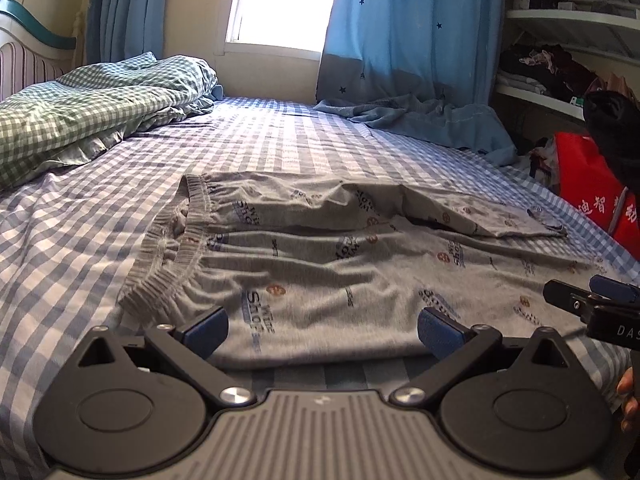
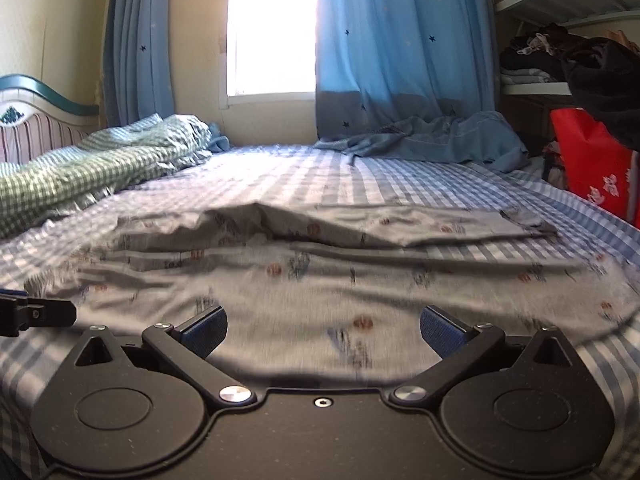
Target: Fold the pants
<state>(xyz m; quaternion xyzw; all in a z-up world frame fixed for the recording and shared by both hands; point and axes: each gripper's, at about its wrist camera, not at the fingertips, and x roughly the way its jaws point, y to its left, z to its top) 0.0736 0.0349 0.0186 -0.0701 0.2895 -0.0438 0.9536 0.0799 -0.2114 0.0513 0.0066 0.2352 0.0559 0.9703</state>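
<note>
Grey printed pants [image 1: 320,264] lie flat on the blue checked bed, waistband [image 1: 172,256] to the left, legs running right. The far leg [image 1: 472,212] is folded partly over. My left gripper [image 1: 322,330] is open and empty, its blue pads just above the near edge of the pants below the waistband. My right gripper [image 2: 324,332] is open and empty over the near edge of the pants [image 2: 320,280] further along the leg. The right gripper's fingers [image 1: 580,300] show at the right of the left wrist view. The left gripper's finger [image 2: 36,314] shows at the left of the right wrist view.
A green checked duvet [image 1: 80,120] is bunched at the back left by the headboard. A blue curtain [image 1: 400,112] drapes onto the bed at the back right. A red bag [image 1: 592,184] and shelves with clothes [image 1: 552,68] stand beyond the bed's right edge.
</note>
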